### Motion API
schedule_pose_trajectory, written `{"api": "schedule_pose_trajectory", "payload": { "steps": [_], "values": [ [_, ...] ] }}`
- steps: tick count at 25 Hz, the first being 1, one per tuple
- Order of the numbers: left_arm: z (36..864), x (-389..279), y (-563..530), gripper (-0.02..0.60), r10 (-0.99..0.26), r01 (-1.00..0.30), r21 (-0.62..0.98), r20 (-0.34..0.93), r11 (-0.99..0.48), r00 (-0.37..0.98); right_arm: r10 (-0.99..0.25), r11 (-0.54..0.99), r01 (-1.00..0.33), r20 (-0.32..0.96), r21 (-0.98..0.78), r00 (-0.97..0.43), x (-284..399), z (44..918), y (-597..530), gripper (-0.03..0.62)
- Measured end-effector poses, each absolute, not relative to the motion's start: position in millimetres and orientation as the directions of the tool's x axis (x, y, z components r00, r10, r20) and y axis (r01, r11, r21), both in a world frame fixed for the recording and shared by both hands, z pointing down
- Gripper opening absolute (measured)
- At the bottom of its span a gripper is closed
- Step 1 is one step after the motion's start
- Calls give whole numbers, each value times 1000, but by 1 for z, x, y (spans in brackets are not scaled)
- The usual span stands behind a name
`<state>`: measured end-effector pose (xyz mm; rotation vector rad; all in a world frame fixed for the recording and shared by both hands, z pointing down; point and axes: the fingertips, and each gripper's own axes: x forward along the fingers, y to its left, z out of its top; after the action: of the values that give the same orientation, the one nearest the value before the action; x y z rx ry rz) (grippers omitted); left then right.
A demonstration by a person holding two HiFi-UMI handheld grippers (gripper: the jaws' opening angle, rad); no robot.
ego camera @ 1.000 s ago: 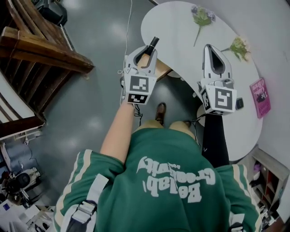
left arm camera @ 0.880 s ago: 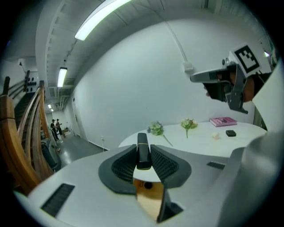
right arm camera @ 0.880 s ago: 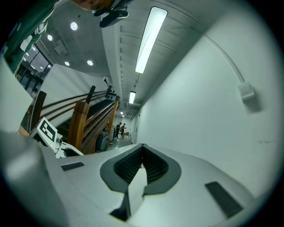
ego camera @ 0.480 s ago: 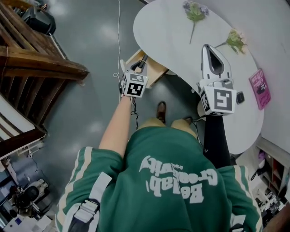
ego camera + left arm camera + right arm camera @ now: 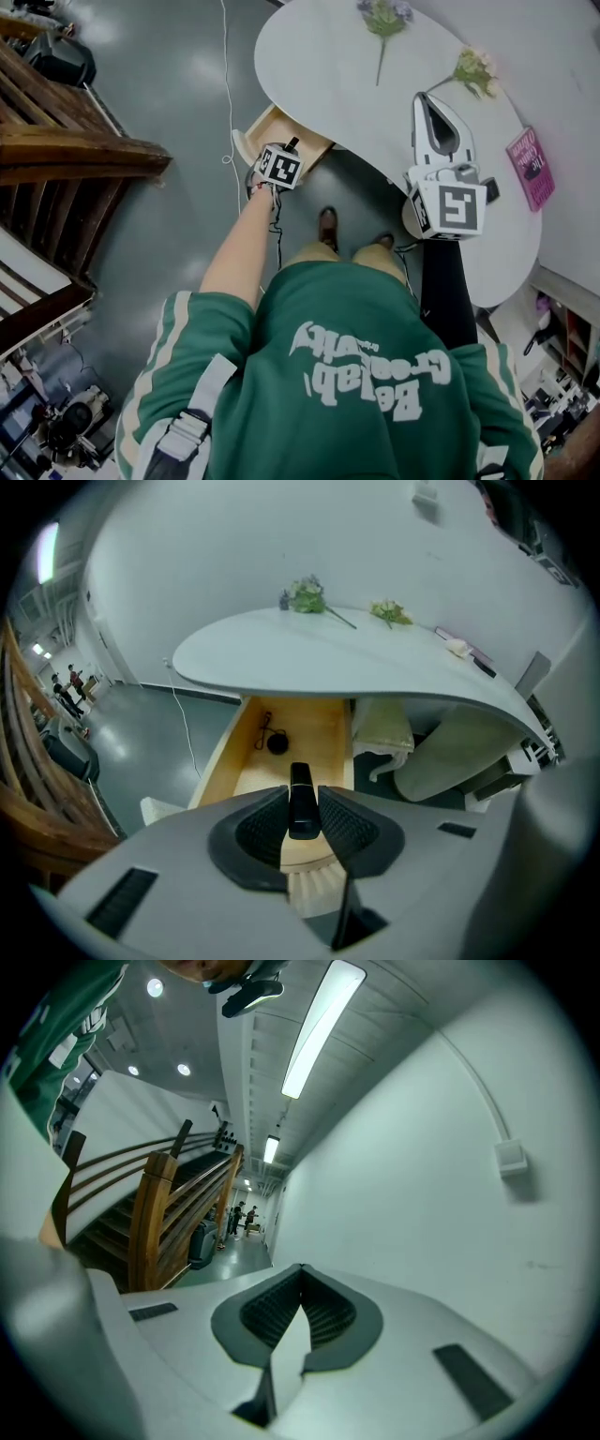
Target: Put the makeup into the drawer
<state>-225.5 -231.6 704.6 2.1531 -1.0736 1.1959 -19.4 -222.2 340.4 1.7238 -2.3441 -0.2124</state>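
Black makeup [image 5: 301,801] sits half buried in left claw [image 5: 302,790].

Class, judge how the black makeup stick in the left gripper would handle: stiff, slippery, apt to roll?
Probably stiff: the black makeup stick juts straight from the left gripper. Its slim glossy body looks light, perhaps slippery. Laid in the drawer, it might roll.
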Motion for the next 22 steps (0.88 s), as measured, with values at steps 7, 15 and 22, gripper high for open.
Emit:
{"api": "schedule_pose_trajectory", "payload": {
  "steps": [7,15,22],
  "values": [
    [741,-227,-215,112,-302,-782,16,918,-623,259,-953,302,-920,111,250,-283,-16,346,-224,9],
    [750,-228,-213,112,-272,-752,4,931,-659,244,-951,304,-915,133,264,-278,-15,351,-228,9],
    [753,-228,-213,206,-285,-743,-5,925,-670,250,-951,306,-914,140,267,-277,-13,353,-231,9]
  ]
}}
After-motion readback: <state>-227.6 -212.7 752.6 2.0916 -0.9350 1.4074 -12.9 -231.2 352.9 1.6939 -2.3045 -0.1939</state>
